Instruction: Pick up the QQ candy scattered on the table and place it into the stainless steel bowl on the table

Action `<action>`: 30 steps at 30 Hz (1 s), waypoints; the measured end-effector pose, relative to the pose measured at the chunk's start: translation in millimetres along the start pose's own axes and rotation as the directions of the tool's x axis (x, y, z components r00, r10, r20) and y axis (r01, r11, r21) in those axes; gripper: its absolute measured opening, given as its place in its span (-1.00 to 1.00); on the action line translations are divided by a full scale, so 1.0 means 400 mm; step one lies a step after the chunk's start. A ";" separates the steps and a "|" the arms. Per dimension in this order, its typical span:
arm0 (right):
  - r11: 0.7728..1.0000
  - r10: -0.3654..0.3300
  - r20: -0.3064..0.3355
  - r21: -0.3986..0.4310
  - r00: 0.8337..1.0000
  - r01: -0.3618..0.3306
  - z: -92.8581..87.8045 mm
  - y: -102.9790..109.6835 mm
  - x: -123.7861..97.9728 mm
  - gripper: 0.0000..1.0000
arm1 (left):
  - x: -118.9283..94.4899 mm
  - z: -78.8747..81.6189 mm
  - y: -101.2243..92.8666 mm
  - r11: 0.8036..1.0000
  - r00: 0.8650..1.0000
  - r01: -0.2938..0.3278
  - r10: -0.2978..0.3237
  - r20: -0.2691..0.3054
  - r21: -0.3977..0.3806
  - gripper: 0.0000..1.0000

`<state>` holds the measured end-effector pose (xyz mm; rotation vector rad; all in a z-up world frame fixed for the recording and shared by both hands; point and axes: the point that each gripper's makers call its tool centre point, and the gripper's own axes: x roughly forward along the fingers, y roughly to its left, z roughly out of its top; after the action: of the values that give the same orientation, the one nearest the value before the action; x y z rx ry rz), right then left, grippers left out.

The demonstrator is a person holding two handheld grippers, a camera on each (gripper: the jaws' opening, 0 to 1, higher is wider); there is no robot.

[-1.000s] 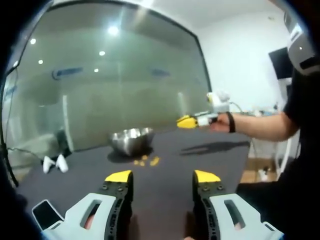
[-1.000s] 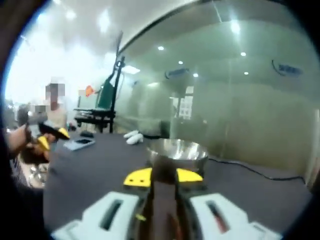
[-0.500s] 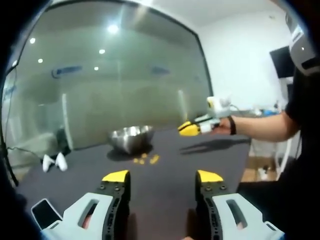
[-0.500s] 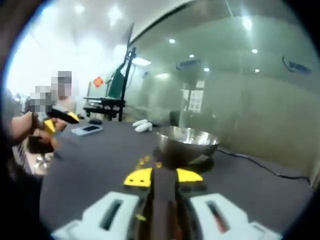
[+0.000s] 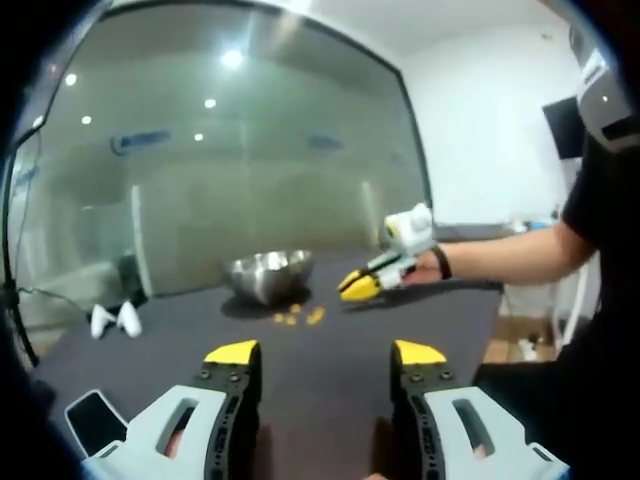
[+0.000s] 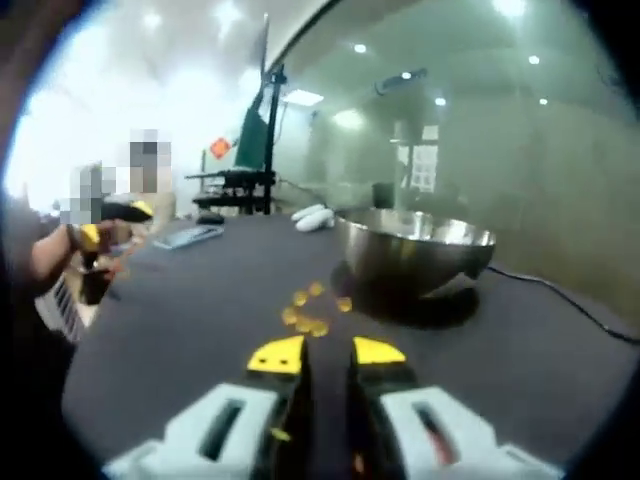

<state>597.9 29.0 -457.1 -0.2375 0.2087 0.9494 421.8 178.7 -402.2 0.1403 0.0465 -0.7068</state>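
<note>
Dark table [image 5: 330,400] backed by a glass wall [image 5: 200,180]. Left gripper [image 5: 325,353] sat low at 6 o'clock in its own view, jaws spread wide and empty. Right gripper [image 6: 325,352] had its yellow tips drawn nearly together with a thin gap between, nothing held; in the left gripper view it [image 5: 358,286] reached in from 3 o'clock. QQ candy [image 6: 310,310], several small orange pieces, lay just past the right tips at 12 o'clock, beside the stainless steel bowl [image 6: 415,255] at 1 o'clock. Judged light, soft, springy, perhaps slick; best pinched singly across the middle, gently. White objects [image 5: 113,319] and a phone [image 5: 92,422] lay toward 9 o'clock.
</note>
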 end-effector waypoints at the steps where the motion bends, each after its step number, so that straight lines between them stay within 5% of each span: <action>1: 1.000 0.000 -0.007 -0.002 1.000 0.000 -0.001 0.000 0.006 -0.65 | -0.001 0.000 0.001 1.000 1.000 -0.002 0.002 0.001 -0.001 0.06; 30: 0.998 0.052 -0.071 -0.025 0.996 -0.054 -0.022 -0.006 0.108 -0.68 | -0.021 -0.008 0.025 1.000 1.000 -0.020 0.020 -0.010 -0.003 0.05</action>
<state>623.6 58.6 -477.3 -0.2917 0.2677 0.9980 421.9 192.2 -403.5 0.1415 0.0559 -0.6860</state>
